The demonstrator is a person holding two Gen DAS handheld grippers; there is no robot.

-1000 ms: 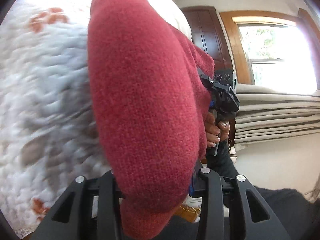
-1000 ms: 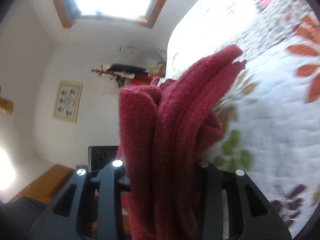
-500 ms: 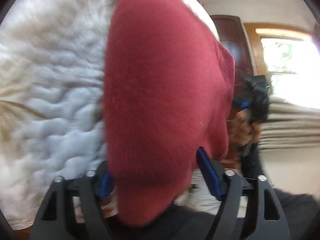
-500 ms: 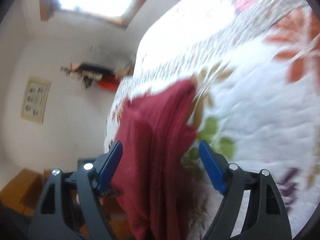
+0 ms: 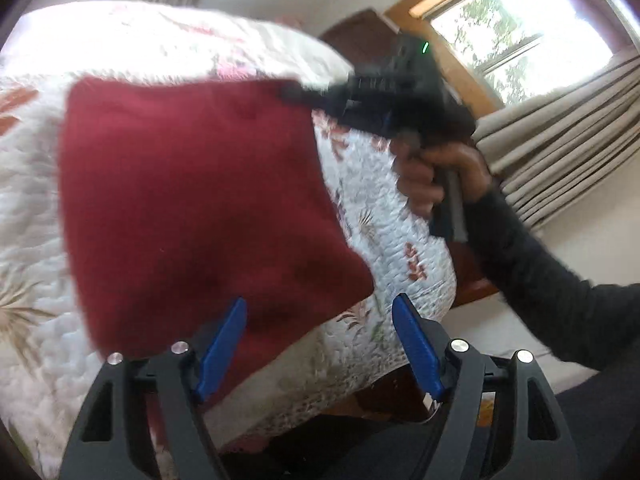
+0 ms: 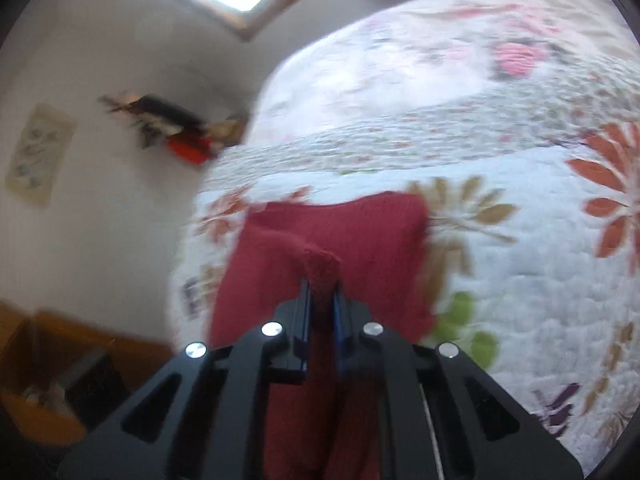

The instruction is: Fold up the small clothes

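A dark red knitted garment [image 5: 192,200] lies folded in a rough square on the flowered quilt [image 5: 380,200]. My left gripper [image 5: 320,344] hovers at its near edge, open, blue pads [image 5: 224,340] wide apart with nothing clamped; the near hem passes by the left pad. My right gripper [image 5: 296,90], held by a hand [image 5: 440,176], is at the garment's far right corner. In the right wrist view the right gripper [image 6: 320,292] is shut on a raised pinch of the red garment [image 6: 332,236].
The quilt [image 6: 520,280] covers a bed whose edge [image 5: 360,384] falls away just ahead of the left gripper. A window [image 5: 520,28] and curtains [image 5: 560,128] stand to the right. A dark sleeve [image 5: 540,280] crosses there. Wooden furniture [image 6: 80,360] sits beside the bed.
A second ago both grippers held the garment up; both then opened. Now the garment lies on the quilt, the left gripper stays open and the right has shut on a pinch.
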